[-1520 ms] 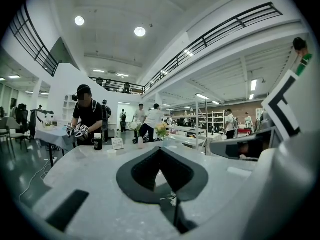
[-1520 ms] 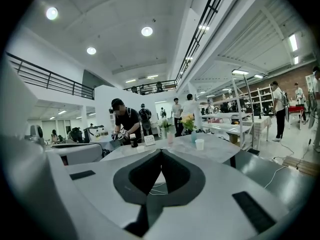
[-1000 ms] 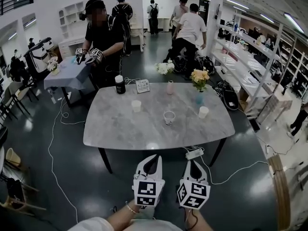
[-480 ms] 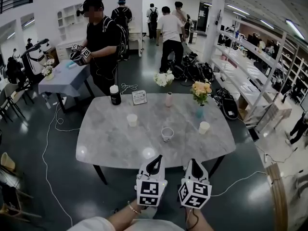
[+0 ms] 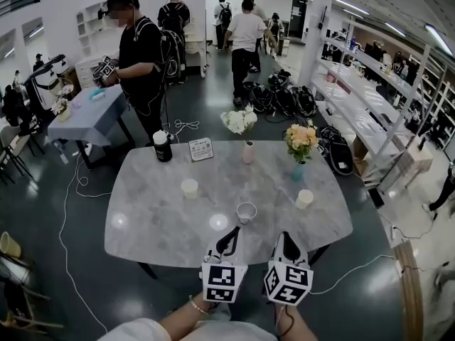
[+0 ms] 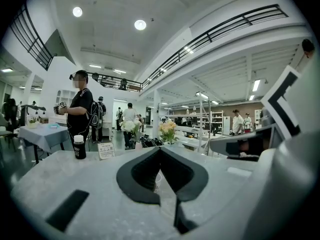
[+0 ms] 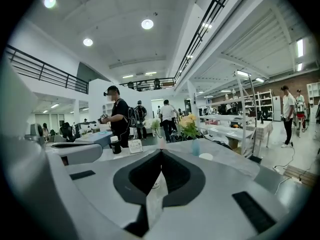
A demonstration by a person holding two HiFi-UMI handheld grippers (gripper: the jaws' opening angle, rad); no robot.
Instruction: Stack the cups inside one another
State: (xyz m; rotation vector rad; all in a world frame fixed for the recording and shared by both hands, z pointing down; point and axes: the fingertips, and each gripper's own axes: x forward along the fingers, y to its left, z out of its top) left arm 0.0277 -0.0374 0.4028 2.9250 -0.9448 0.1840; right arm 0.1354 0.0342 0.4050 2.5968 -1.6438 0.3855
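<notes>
Three pale paper cups stand apart on the grey marble table [image 5: 156, 219]: one on the left [image 5: 189, 187], one in the middle [image 5: 246, 212], one on the right [image 5: 304, 198]. My left gripper [image 5: 231, 233] and right gripper [image 5: 286, 239] are side by side at the table's near edge, both shut with nothing in them. The middle cup is just beyond the left gripper's tips. In the left gripper view the jaws [image 6: 160, 148] meet at their tips. The right gripper's jaws [image 7: 161, 151] also meet, and the right cup [image 7: 205, 156] shows past them.
At the table's far side stand a black bottle with a white cap [image 5: 162, 146], a small sign card [image 5: 201, 148], a vase of white flowers [image 5: 242, 123] and one of yellow flowers [image 5: 301, 141]. A person [image 5: 135, 48] stands by another table behind. Cables [image 5: 71, 212] cross the floor.
Both grippers have moved forward together, from over the floor to the table's near edge. The table and cups are closer in view. The jaws stayed shut.
</notes>
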